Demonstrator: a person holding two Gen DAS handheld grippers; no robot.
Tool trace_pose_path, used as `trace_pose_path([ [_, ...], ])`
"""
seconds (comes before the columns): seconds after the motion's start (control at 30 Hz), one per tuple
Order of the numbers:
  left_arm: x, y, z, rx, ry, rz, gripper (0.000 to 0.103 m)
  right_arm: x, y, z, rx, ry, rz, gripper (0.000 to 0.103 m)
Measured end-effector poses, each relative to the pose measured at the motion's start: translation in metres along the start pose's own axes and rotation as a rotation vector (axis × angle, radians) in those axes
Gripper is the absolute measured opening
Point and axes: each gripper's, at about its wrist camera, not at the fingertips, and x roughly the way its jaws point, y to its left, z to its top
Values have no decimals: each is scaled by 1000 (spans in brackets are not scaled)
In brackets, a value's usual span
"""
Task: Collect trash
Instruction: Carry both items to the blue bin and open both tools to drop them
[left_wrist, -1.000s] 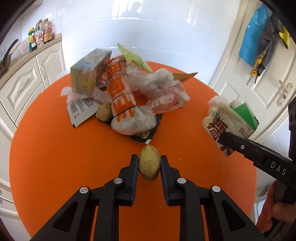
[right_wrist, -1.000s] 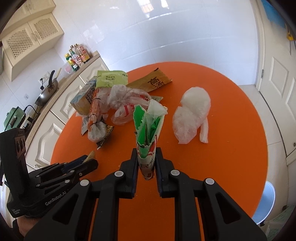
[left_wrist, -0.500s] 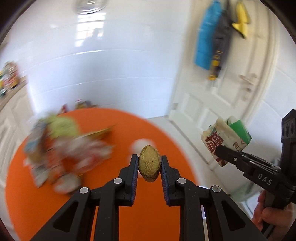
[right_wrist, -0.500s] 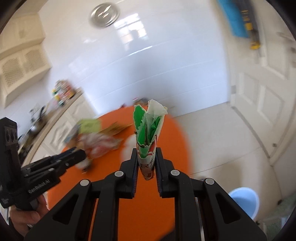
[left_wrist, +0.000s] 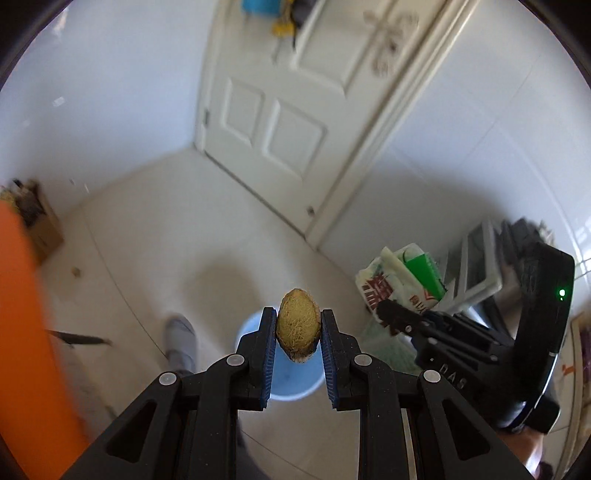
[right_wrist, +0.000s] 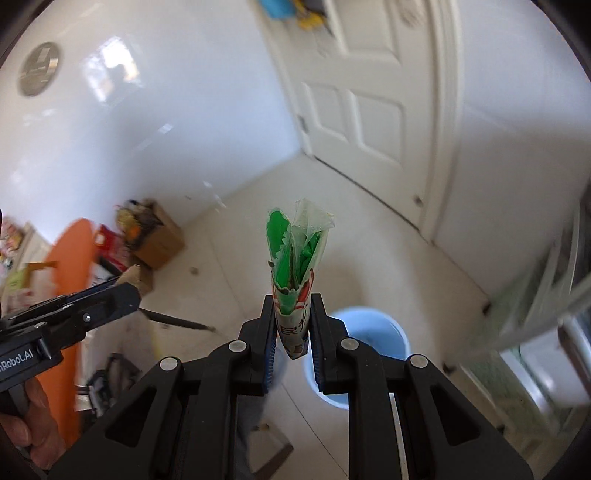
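The white door (left_wrist: 295, 122) fills the far wall in both views, with pale floor tiles (left_wrist: 155, 229) running up to it. An orange table (left_wrist: 26, 332) edges the left side of my left view, blurred, and shows again small at the left of my right view. Below my grippers stands a blue bin (right_wrist: 373, 332), open at the top, on the floor. A cardboard box (right_wrist: 159, 236) sits by the wall, beyond the table. My right gripper (right_wrist: 293, 332) is pinching a crumpled wrapper (right_wrist: 295, 258), green and white, standing upright out of the jaws just left of the bin's mouth. My left gripper (left_wrist: 298, 332) is clamped on a small yellowish-brown lump (left_wrist: 298, 321), which sits over the bin in that view. My shoe (left_wrist: 181, 339) shows beside the bin.
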Motion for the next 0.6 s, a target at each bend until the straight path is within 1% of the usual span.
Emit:
trace_pose_path([
  [0.07, 34, -3, 3, -3, 73, -4, 19, 22, -20, -4, 41, 40, -8, 16],
  [0.23, 110, 4, 10, -10, 231, -17, 19, 71, -53, -6, 114, 116, -10, 16],
  [0.3, 140, 15, 18, -29, 284, -19, 20, 92, -66, -5, 142, 156, -10, 17],
  [0.33, 152, 20, 20, -43, 308, -22, 21, 100, -69, -5, 150, 170, -15, 19],
  [0.37, 160, 23, 22, -49, 324, -23, 23, 110, -76, -5, 161, 188, -22, 19],
  [0.4, 169, 27, 24, -53, 344, -21, 32, 119, -83, -6, 177, 208, -19, 20],
  [0.43, 184, 39, 31, -55, 363, -11, 46, 125, -88, -8, 196, 220, -15, 20],
  [0.47, 195, 46, 38, -53, 371, 10, 55, 129, -92, -10, 208, 225, -16, 21],
  [0.5, 200, 52, 42, -50, 369, 29, 67, 131, -97, -12, 215, 229, -14, 23],
  [0.53, 204, 59, 46, -50, 360, 46, 71, 133, -100, -13, 223, 234, -12, 31],
  [0.57, 211, 58, 55, -46, 360, 45, 72, 134, -103, -14, 230, 234, -17, 43],
  [0.6, 210, 62, 54, -46, 361, 50, 76, 134, -107, -16, 237, 228, -23, 50],
])
